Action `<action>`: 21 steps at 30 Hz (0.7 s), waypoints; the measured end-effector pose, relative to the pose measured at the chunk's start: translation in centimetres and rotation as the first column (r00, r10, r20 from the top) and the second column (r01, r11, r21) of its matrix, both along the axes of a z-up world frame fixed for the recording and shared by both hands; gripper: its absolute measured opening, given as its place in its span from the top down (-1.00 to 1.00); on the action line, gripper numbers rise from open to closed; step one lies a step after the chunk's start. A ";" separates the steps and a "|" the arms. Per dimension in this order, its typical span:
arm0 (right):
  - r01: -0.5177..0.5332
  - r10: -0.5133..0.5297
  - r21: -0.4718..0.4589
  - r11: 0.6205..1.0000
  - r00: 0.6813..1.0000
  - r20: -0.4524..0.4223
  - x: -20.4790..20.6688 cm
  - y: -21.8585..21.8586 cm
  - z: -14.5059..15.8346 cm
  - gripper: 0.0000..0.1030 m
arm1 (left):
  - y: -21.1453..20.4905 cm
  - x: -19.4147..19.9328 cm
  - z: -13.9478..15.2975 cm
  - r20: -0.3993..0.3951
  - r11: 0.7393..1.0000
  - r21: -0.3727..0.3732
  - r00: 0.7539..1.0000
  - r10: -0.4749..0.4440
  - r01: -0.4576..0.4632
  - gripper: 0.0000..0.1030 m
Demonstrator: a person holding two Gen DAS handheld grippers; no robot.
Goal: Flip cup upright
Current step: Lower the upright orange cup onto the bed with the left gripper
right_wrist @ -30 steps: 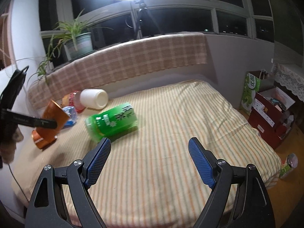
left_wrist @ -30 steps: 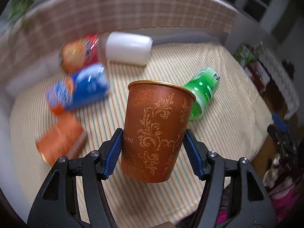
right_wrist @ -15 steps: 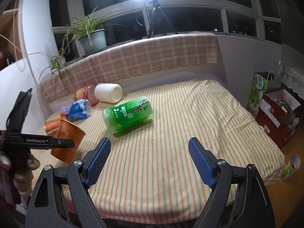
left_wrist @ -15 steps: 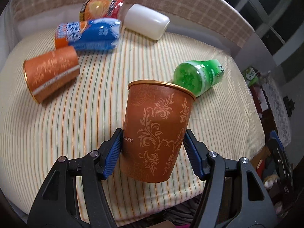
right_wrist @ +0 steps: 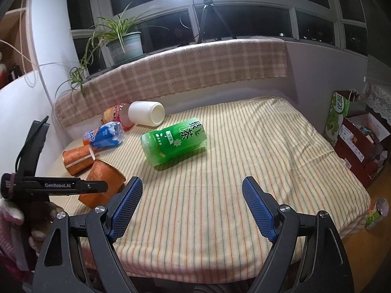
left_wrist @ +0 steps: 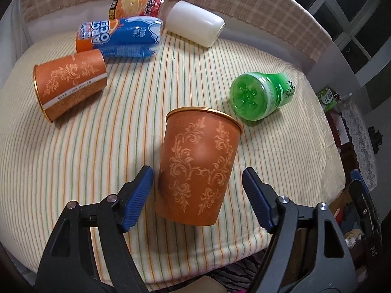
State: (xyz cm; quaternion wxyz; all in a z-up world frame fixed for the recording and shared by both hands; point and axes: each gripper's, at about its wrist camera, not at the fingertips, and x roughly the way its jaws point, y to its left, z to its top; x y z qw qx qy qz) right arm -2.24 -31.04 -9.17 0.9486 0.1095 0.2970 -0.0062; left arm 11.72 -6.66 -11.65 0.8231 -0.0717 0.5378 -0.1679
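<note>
An orange cup with a gold floral print [left_wrist: 198, 168] stands upright, mouth up, on the striped cloth near the table's front edge. My left gripper [left_wrist: 198, 195] is open around it, with both blue pads clear of its sides. The cup also shows in the right wrist view [right_wrist: 103, 185], partly hidden behind the left gripper's body. A second orange cup [left_wrist: 69, 85] lies on its side at the left. My right gripper [right_wrist: 190, 210] is open and empty above the front of the table.
A green tea bottle [left_wrist: 261, 97] lies on its side right of the cup. A blue bottle [left_wrist: 122, 37], a red-orange bottle [left_wrist: 136, 3] and a white cup [left_wrist: 195, 23] lie at the back. Boxes [right_wrist: 359, 141] stand on the floor to the right.
My left gripper has opened and let go of the orange cup, which now stands on the cloth. The right gripper has stayed open and shifted only slightly.
</note>
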 end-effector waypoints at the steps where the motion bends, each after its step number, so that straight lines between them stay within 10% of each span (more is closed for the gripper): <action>1: -0.002 0.002 0.005 1.000 1.000 -0.003 0.1 0.0 0.0 -0.62 | 0.1 0.0 0.0 -0.003 1.000 0.004 1.000 0.001 -0.001 -0.56; 21: -0.152 0.184 0.210 0.966 0.973 -0.139 6.0 4.2 -1.9 -0.62 | 7.0 -5.3 3.4 0.206 0.991 0.111 0.977 0.054 -0.079 -0.56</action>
